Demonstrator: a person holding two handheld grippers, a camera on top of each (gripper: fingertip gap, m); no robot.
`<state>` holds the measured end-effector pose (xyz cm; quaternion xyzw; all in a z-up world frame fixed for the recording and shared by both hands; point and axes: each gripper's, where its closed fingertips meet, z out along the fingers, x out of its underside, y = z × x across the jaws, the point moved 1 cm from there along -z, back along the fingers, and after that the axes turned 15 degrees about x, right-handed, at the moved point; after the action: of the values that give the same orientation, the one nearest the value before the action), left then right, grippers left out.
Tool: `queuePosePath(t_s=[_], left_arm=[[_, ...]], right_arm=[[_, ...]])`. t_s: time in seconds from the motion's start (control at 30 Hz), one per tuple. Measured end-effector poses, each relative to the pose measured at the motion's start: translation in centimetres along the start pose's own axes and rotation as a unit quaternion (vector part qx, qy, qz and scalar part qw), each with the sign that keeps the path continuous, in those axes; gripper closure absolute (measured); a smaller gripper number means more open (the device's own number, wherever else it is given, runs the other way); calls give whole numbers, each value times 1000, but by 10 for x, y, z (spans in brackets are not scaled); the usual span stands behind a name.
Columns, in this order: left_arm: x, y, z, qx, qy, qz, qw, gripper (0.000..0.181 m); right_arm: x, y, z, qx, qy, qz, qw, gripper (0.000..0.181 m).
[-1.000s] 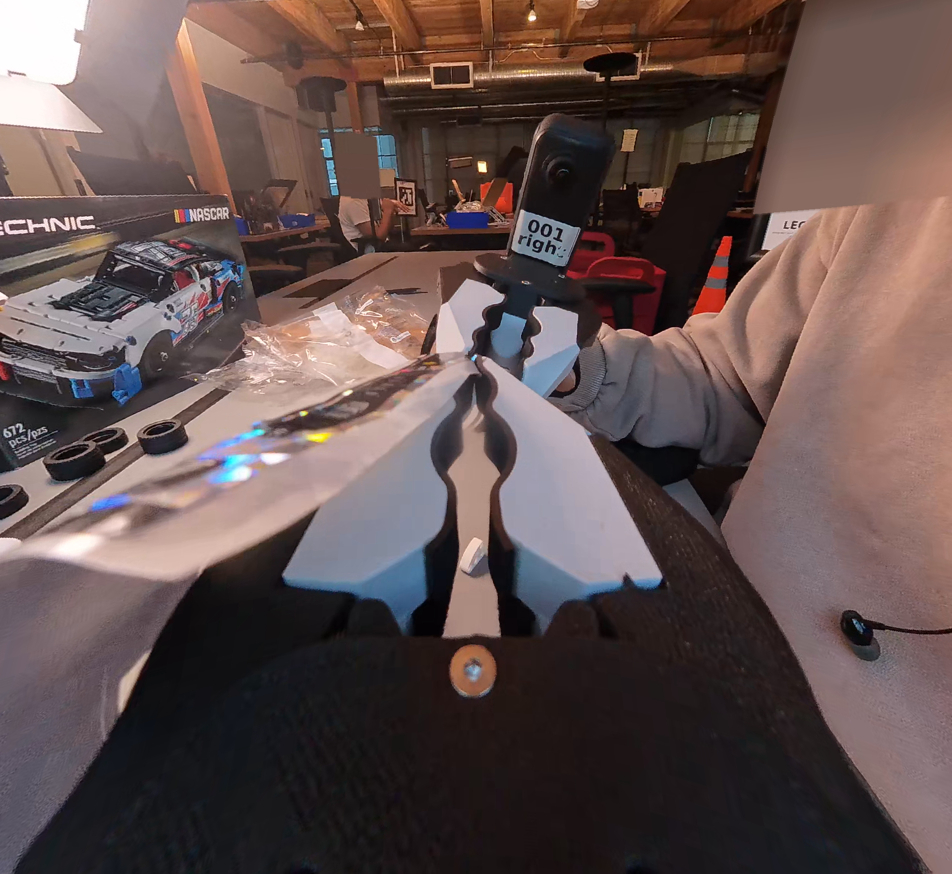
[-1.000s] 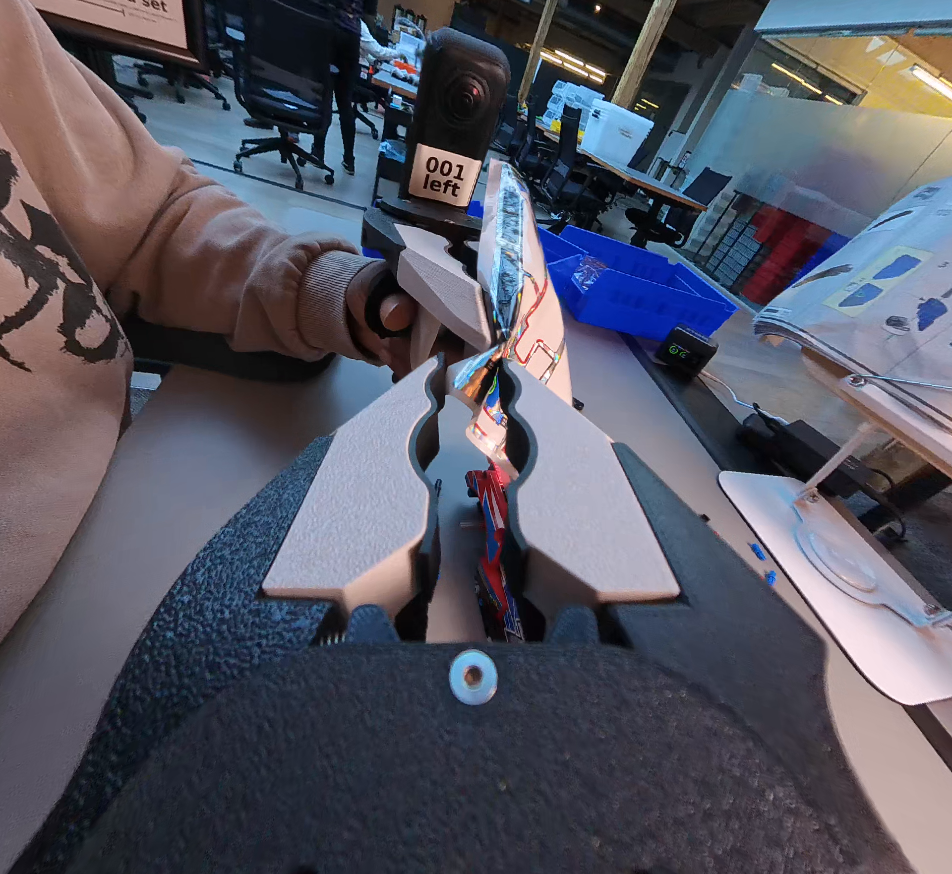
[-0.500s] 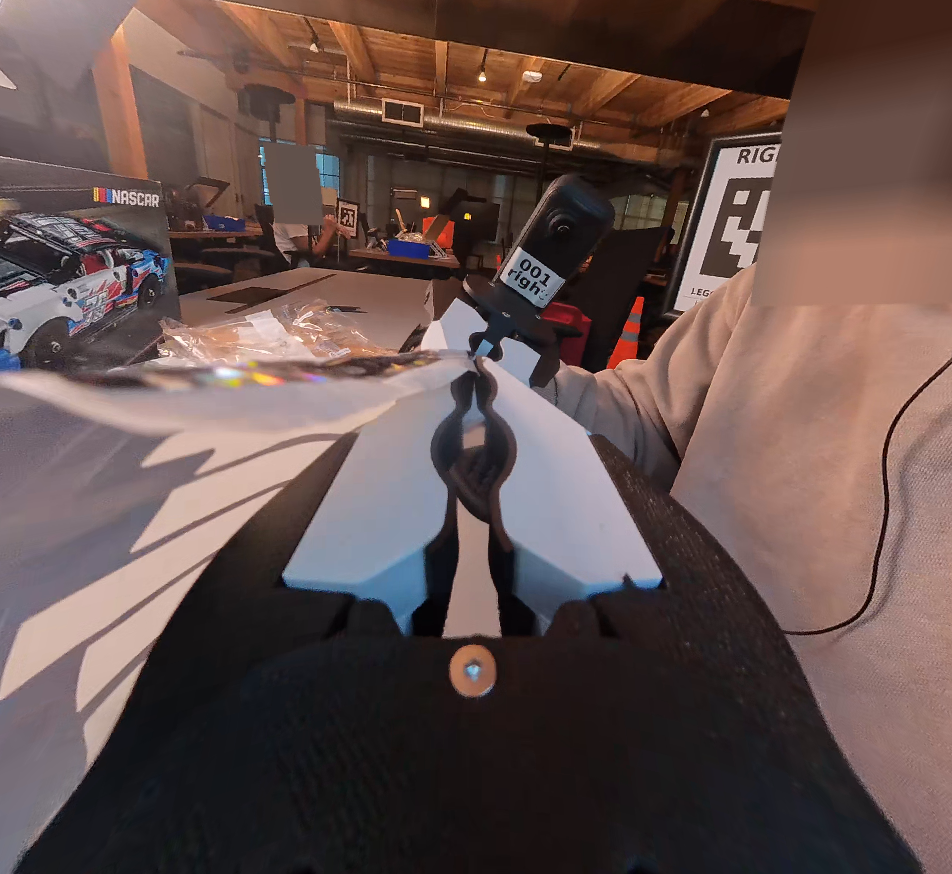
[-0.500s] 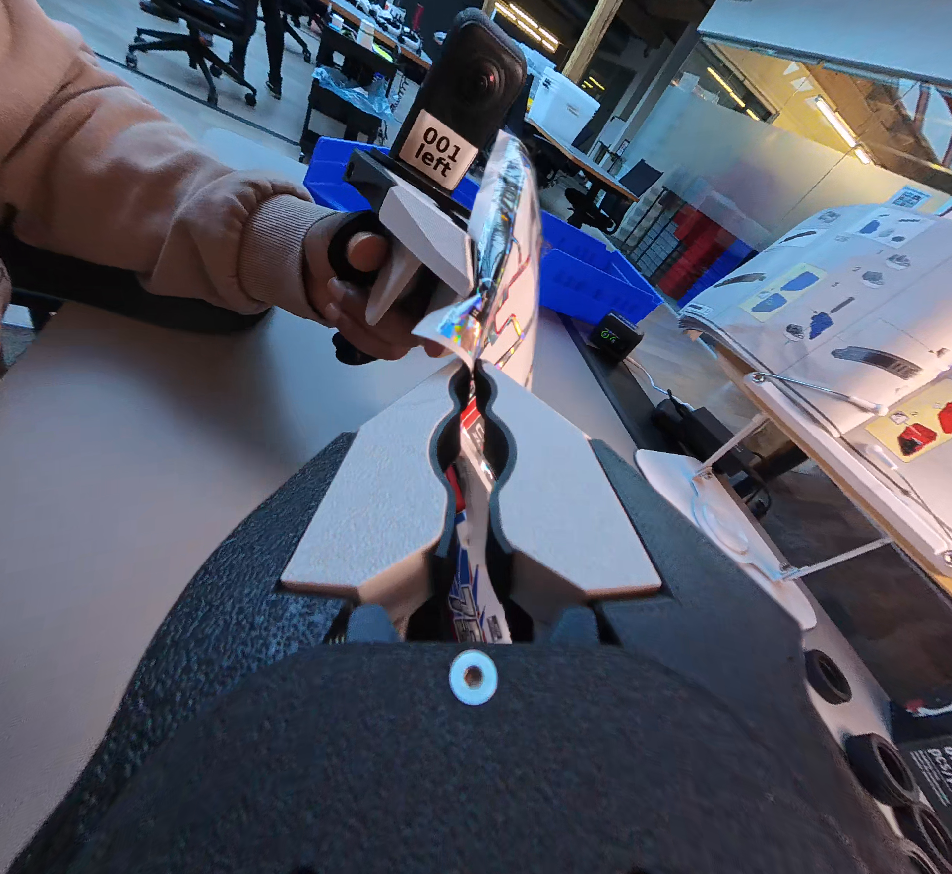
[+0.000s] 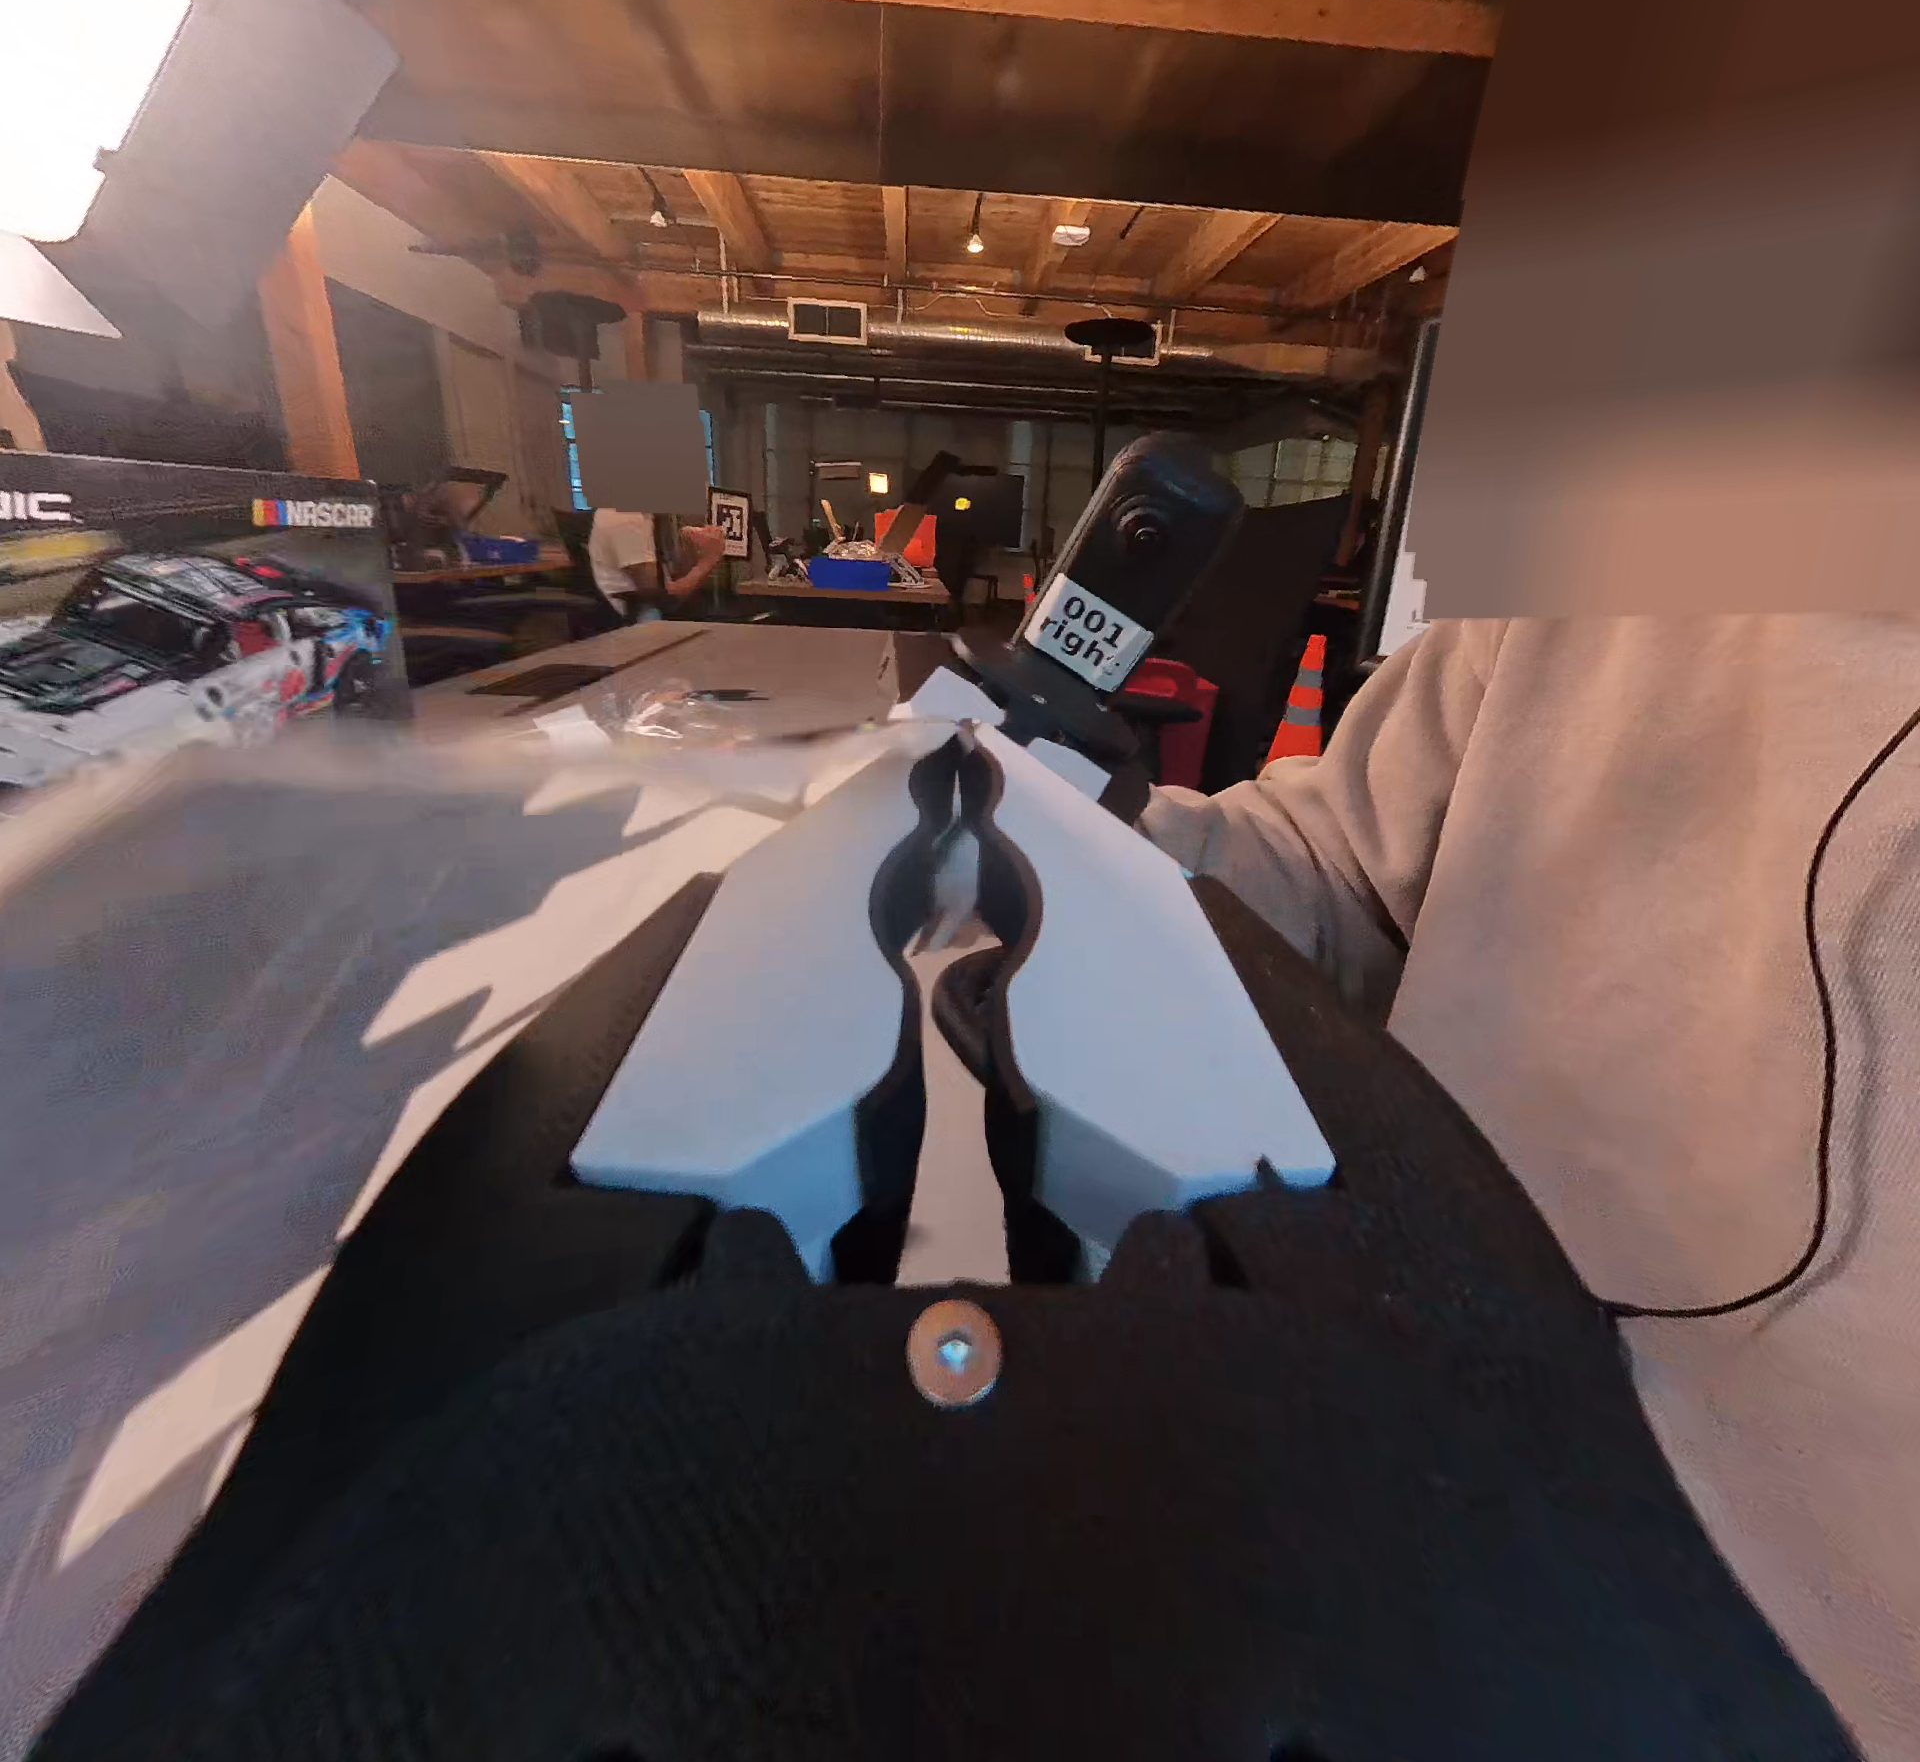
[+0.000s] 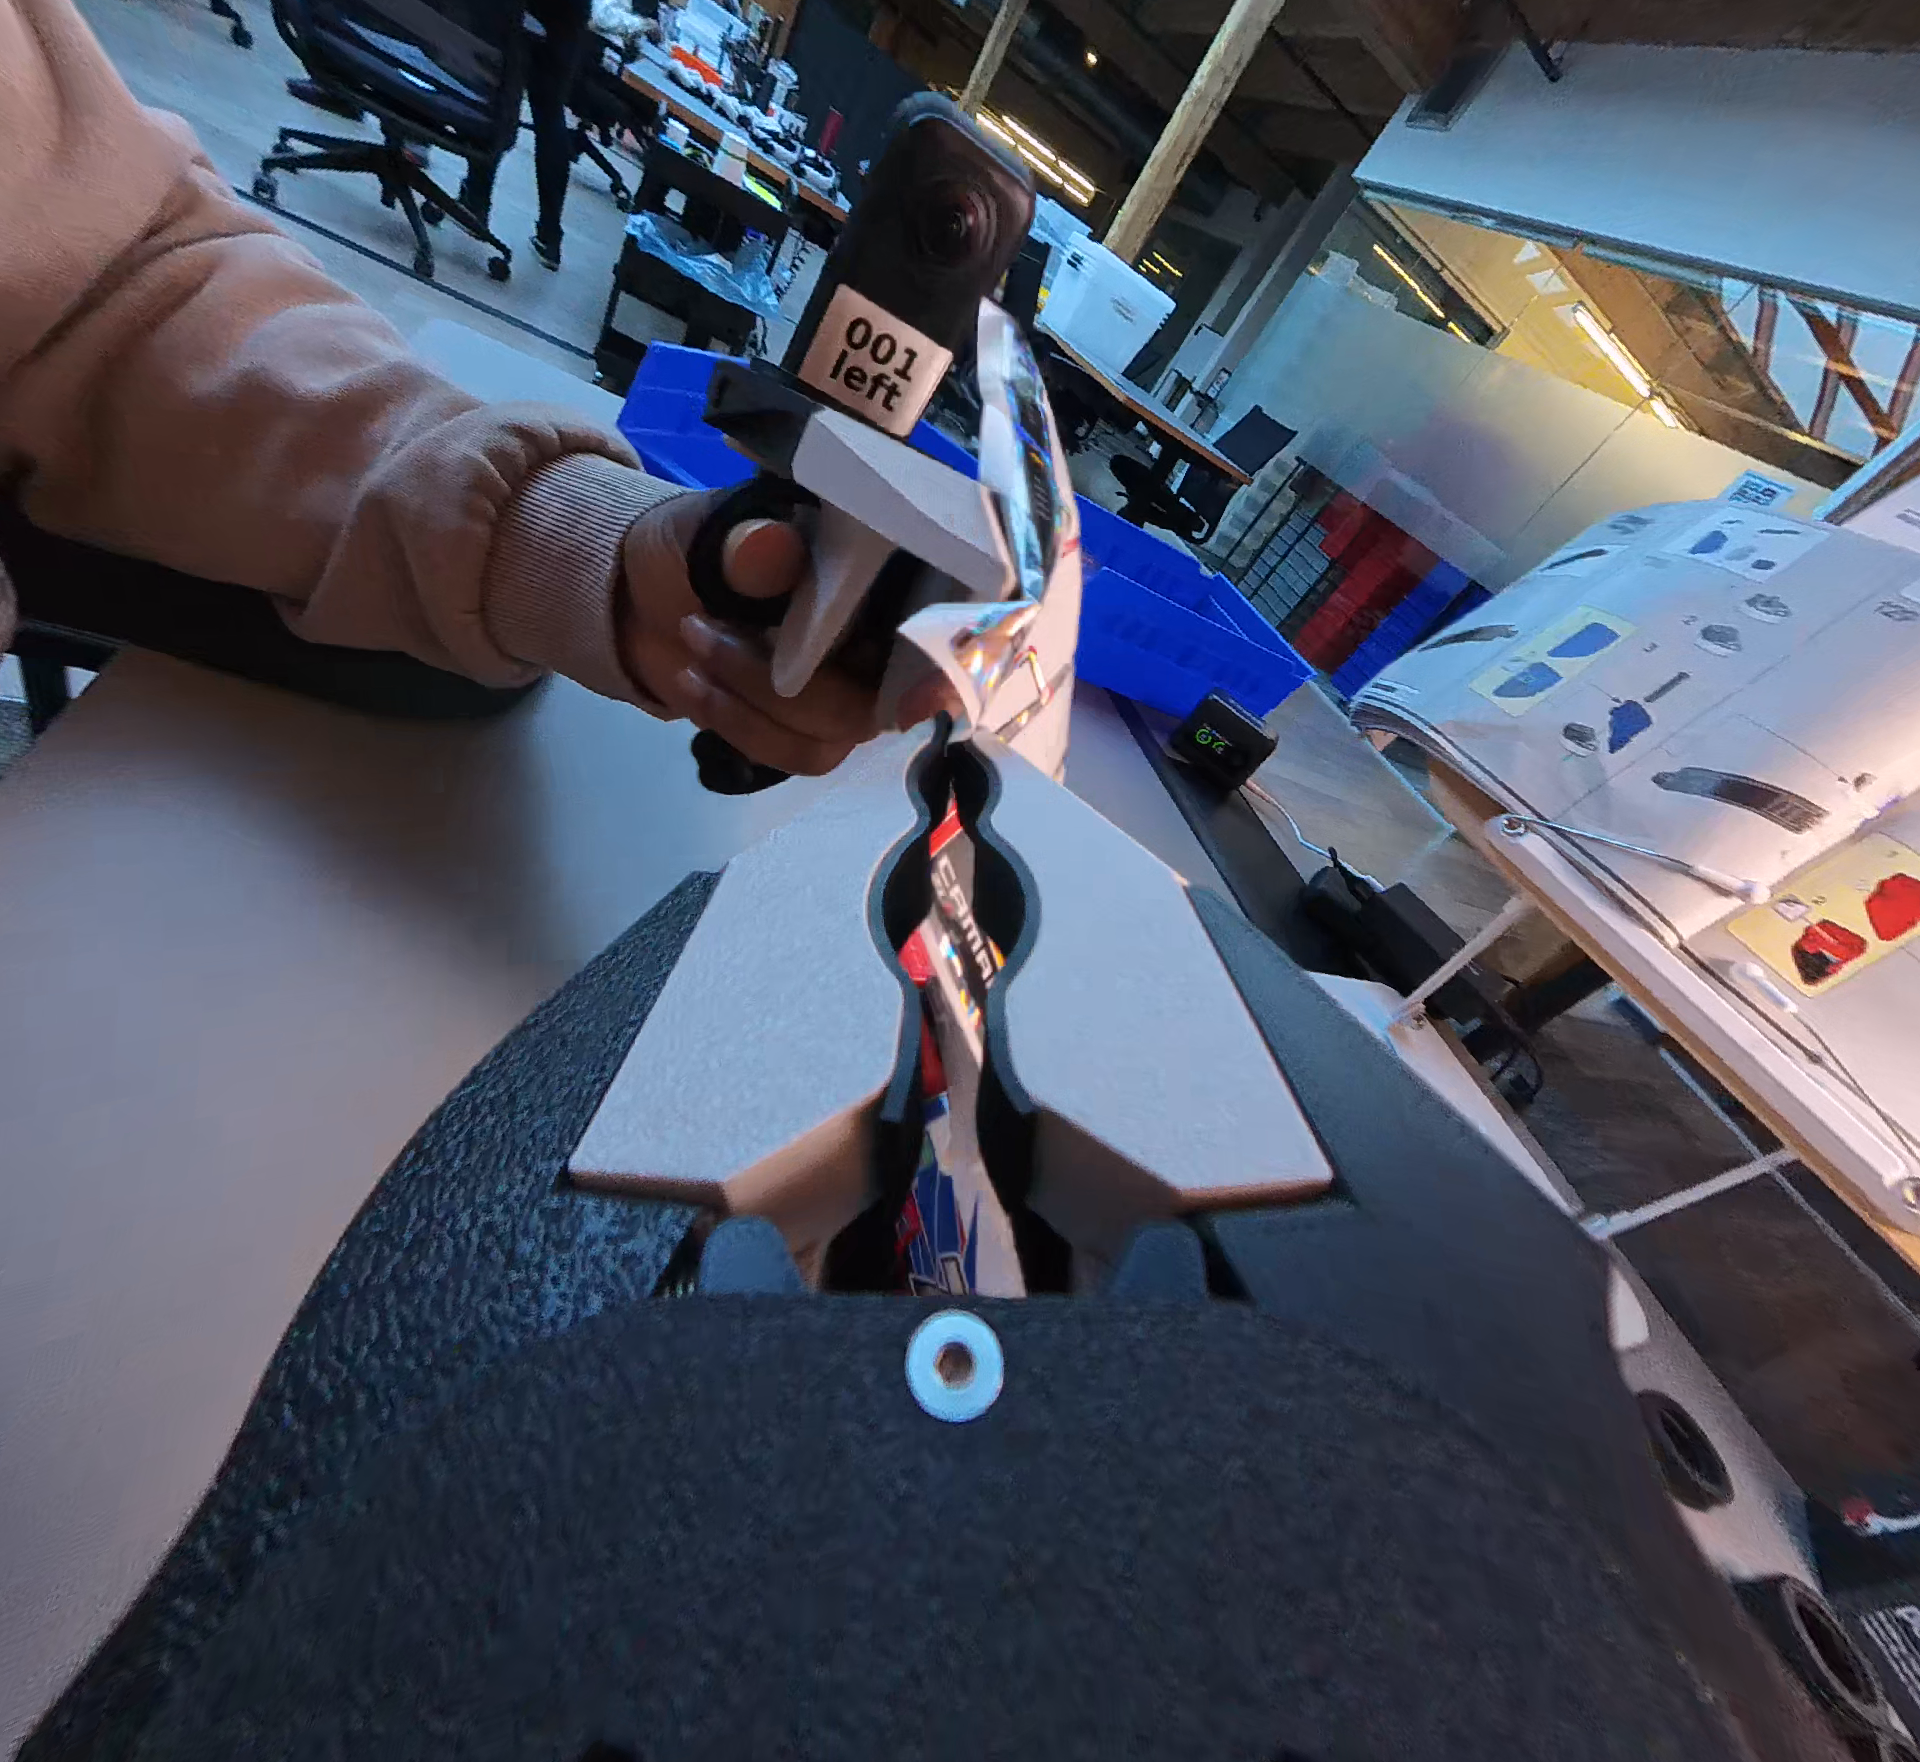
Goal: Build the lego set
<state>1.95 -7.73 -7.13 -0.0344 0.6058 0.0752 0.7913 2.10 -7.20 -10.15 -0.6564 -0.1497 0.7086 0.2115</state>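
A glossy sticker sheet with a shiny rainbow edge is held in the air between both grippers. My left gripper is shut on one edge of it, and the sheet spreads to the left with its pale back toward the camera. My right gripper is shut on the same sheet, whose red, white and blue print shows between the fingers. The two grippers face each other, tips nearly touching. The right gripper shows in the left wrist view and the left gripper in the right wrist view.
The set's box stands at the left with clear parts bags beside it. An open instruction booklet rests on a stand at the right. Blue bins, a small black device and black tyres lie on the table. Left and right tips are no more than a few centimetres apart.
The right jaws have closed fully on the sheet. Both grippers have lifted and turned with it, so its back now faces the left camera instead of its edge.
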Motion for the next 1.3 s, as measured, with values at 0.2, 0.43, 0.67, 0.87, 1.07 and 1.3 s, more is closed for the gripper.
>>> queuePosePath(t_s=[0.2, 0.43, 0.67, 0.87, 1.07, 1.3], left_arm=[[-2, -2, 1, -1, -2, -1, 1000, 181], [-2, -2, 1, 13, -24, -35, 999, 181], [-1, -1, 2, -2, -17, -15, 1000, 181], [-2, 6, -3, -30, 8, 8, 999, 181], [11, 9, -1, -50, 68, 35, 996, 181], [22, 4, 4, -34, 105, 43, 993, 181]], right_arm=[[-3, 3, 0, 11, -9, -30, 999, 181], [3, -12, -3, 40, -1, -47, 998, 181], [-2, 1, -2, 19, -5, -39, 999, 181], [-3, 2, -12, -55, 26, 56, 997, 135], [-26, -29, -19, -11, -16, 111, 994, 169], [-6, -12, -15, -33, 29, 39, 998, 172]])
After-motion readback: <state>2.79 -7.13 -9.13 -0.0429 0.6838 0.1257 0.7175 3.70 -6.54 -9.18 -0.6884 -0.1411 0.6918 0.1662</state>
